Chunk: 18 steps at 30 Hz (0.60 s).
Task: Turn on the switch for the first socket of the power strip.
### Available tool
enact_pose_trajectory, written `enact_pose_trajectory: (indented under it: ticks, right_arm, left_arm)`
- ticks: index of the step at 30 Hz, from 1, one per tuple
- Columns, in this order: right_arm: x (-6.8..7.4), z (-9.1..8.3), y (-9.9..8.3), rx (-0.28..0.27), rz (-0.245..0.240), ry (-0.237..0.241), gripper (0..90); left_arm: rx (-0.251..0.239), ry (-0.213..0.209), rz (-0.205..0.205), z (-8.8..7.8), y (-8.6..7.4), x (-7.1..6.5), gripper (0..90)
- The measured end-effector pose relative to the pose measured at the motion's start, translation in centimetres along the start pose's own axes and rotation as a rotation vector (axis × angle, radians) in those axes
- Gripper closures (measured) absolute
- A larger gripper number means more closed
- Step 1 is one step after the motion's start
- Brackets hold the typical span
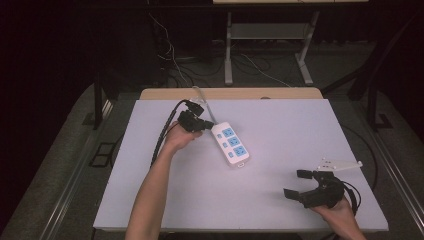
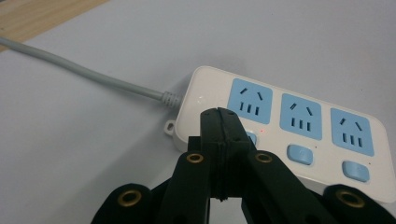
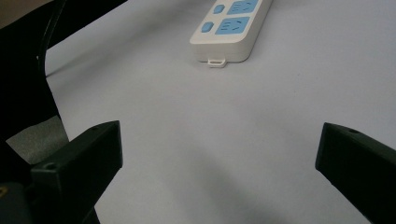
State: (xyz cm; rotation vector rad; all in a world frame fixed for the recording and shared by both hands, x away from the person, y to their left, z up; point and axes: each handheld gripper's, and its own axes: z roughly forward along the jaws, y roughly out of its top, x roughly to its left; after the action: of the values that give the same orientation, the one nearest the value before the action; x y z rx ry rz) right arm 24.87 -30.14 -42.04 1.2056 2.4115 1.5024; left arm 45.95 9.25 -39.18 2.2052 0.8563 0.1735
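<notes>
Power strip (image 1: 230, 144) at table (image 1: 280, 125) centre — sockets vacant, nothing plugged in.

Left gripper (image 1: 199, 122), jaws clenched together on nothing, sits at the strip's 10 o'clock end, tips over the first switch beside its grey cord (image 2: 84, 72); forearm extended. Right gripper (image 1: 300, 184) — jaws spread wide, released — rests at the table's 4 o'clock, well apart.

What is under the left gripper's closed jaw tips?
The left gripper, shut, sits over the power strip beside its first blue socket; a red light glows nearby. The first switch is mostly covered.
</notes>
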Motion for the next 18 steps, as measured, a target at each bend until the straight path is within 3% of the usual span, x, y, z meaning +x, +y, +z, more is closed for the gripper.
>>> enact_pose_trajectory:
  ticks: [18]
  right_arm:
    - [0.0, 0.0, 0.0, 0.0, 0.002, 0.0, 0.2]
  left_arm:
    - [-0.046, 0.039, -0.013, -4.6, -0.1, 0.5, 89.0]
